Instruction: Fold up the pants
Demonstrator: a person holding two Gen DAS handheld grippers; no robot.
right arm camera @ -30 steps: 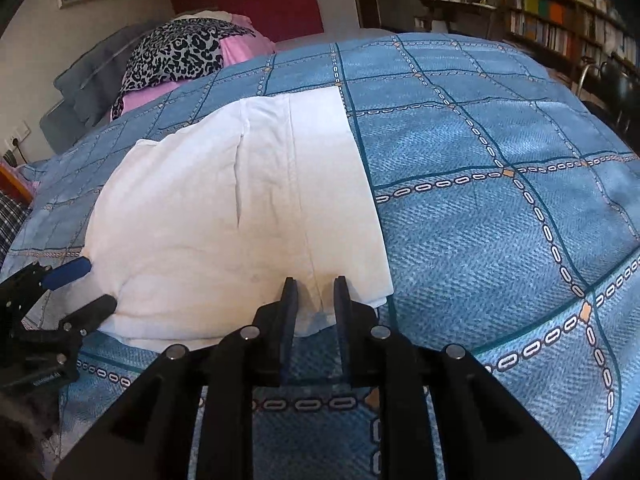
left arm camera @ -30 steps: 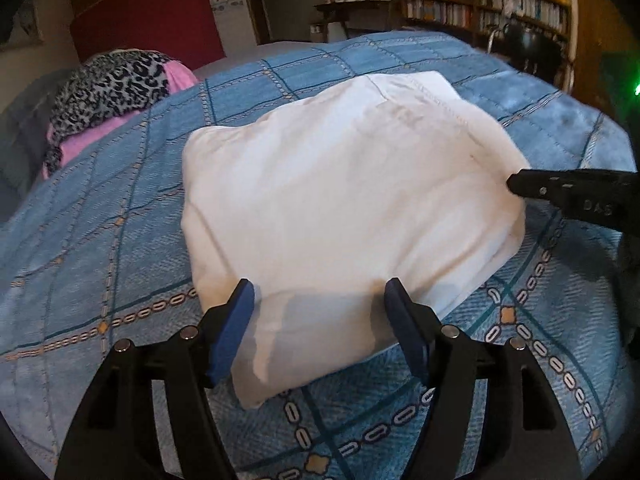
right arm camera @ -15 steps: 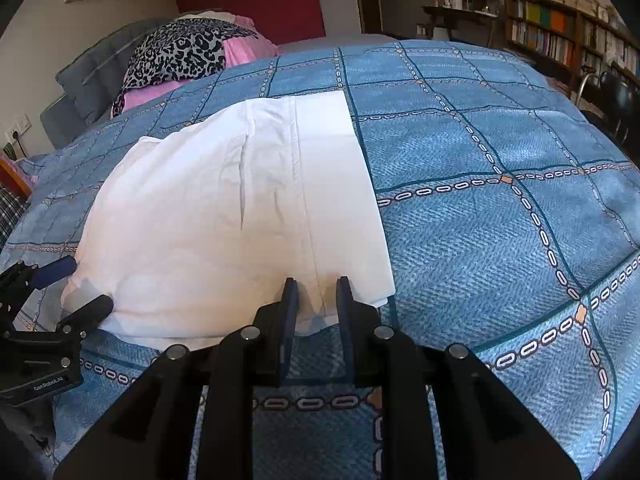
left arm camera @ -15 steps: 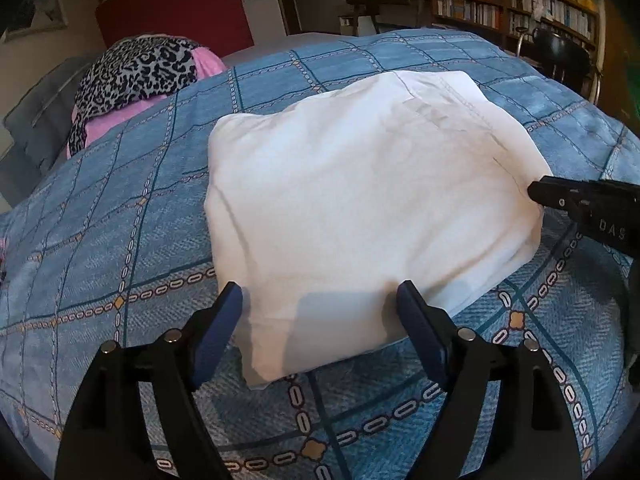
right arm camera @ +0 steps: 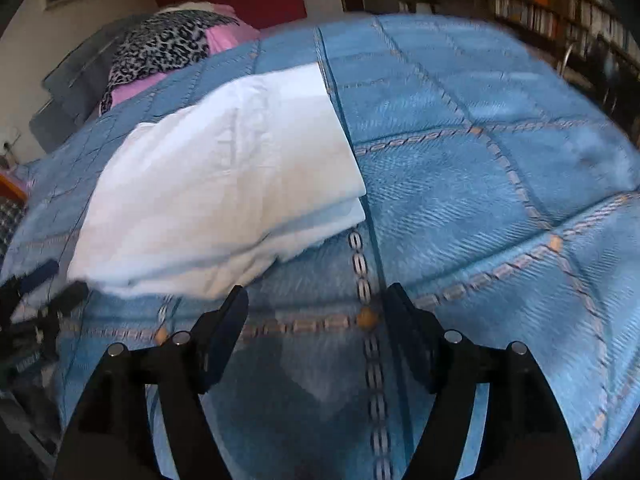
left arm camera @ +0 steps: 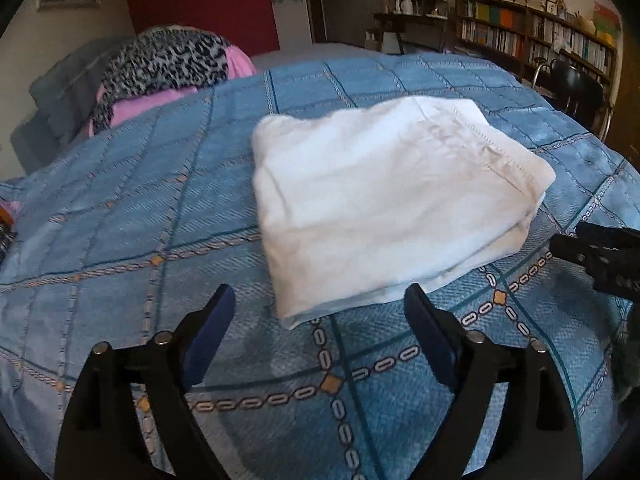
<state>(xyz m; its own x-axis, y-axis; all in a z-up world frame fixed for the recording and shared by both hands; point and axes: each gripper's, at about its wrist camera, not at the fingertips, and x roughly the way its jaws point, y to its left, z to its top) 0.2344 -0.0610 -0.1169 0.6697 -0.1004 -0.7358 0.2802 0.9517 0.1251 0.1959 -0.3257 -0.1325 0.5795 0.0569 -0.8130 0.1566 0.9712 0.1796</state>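
The white pants (left arm camera: pixel 384 204) lie folded into a thick rectangle on the blue patterned bedspread (left arm camera: pixel 132 216). They also show in the right wrist view (right arm camera: pixel 224 184), to the upper left. My left gripper (left arm camera: pixel 320 312) is open and empty, just short of the fold's near corner. My right gripper (right arm camera: pixel 316 308) is open and empty over bare bedspread (right arm camera: pixel 480 200), just below the pants' near edge. The right gripper shows at the right edge of the left wrist view (left arm camera: pixel 596 252), and the left gripper shows at the left edge of the right wrist view (right arm camera: pixel 44 292).
A leopard-print cloth (left arm camera: pixel 164 60) over a pink pillow (left arm camera: pixel 140 104) and a grey pillow (left arm camera: pixel 64 88) lie at the bed's far left. Bookshelves (left arm camera: pixel 532 40) and a black chair (left arm camera: pixel 576 80) stand beyond the bed at the right.
My right gripper has opened and let go of the pants' edge, then drawn back. My left gripper has pulled back and left, clear of the pants. The pants lie still.
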